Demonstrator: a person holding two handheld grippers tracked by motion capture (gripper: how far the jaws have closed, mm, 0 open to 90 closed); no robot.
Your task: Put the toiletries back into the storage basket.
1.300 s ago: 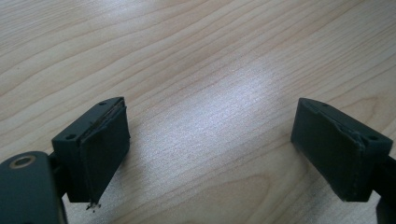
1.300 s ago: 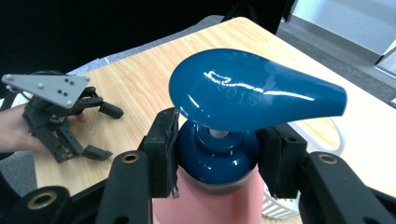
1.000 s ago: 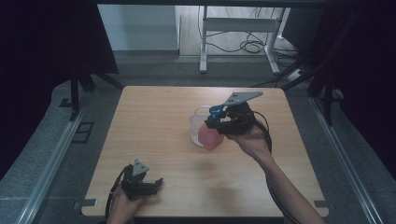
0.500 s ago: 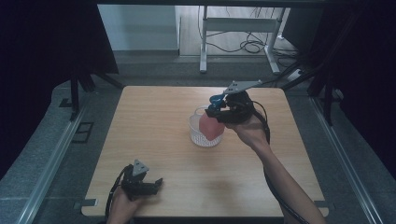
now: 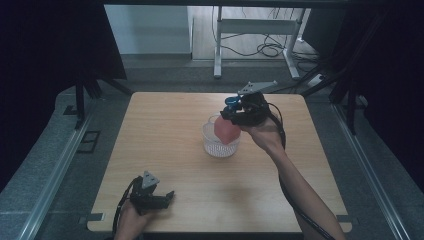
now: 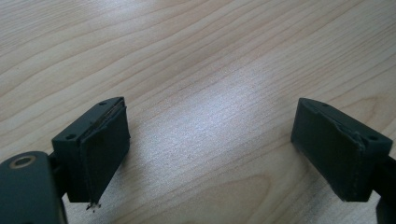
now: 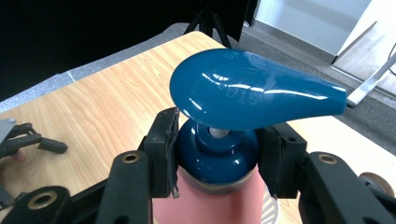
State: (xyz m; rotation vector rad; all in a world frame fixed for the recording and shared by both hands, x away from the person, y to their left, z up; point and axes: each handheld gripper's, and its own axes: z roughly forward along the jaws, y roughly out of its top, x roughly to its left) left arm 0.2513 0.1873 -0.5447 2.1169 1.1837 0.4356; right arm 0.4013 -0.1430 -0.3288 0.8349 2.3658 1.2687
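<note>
A pink pump bottle [image 7: 219, 200] with a glossy blue pump head [image 7: 254, 91] is held above the far right part of the wooden table [image 5: 165, 145], its pink body [image 5: 226, 131] over a clear ribbed basket [image 5: 220, 146]; whether the bottle's base touches the basket I cannot tell; the right gripper [image 7: 217, 154] has its jaws clamped on the blue collar just below the pump head, one black pad on each side; the left gripper [image 5: 167, 196] rests low at the table's near left edge, well apart from the bottle, its jaws [image 6: 210, 154] spread wide over bare wood with nothing between them.
</note>
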